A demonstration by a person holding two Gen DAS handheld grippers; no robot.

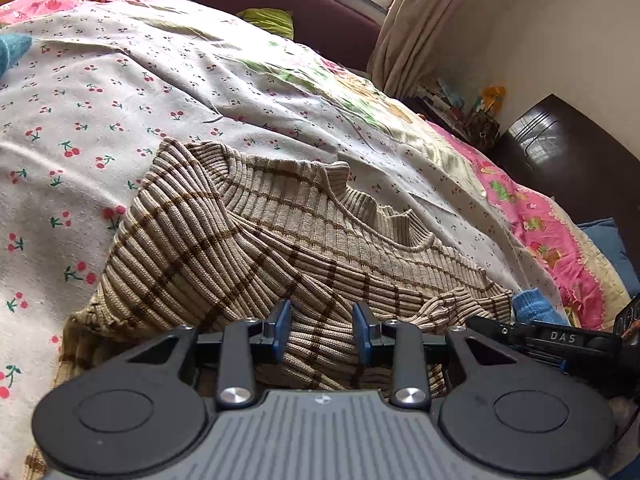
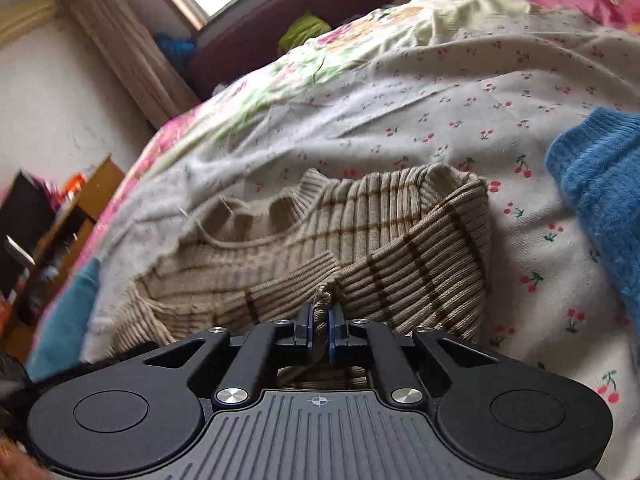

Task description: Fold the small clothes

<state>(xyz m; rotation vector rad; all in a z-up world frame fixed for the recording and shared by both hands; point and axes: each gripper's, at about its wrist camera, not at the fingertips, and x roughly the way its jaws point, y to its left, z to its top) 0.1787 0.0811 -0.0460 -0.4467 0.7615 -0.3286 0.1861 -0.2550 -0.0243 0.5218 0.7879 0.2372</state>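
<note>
At lower centre, my right gripper point(image 2: 319, 320) pinches the striped sweater point(image 2: 320, 240); my left gripper point(image 1: 322, 320) gapes wide over the sweater on the cherry-print sheet point(image 1: 100, 100).

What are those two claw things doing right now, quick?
Left gripper: open, over the striped sweater, gripping nothing.
Right gripper: closed, pinching a bunched fold of the same sweater.

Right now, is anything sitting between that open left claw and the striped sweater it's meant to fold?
Nothing visible is. The left gripper hangs open directly over the striped sweater, with only knit showing between its blue fingers. The right gripper is already pinching a fold of it.
</note>
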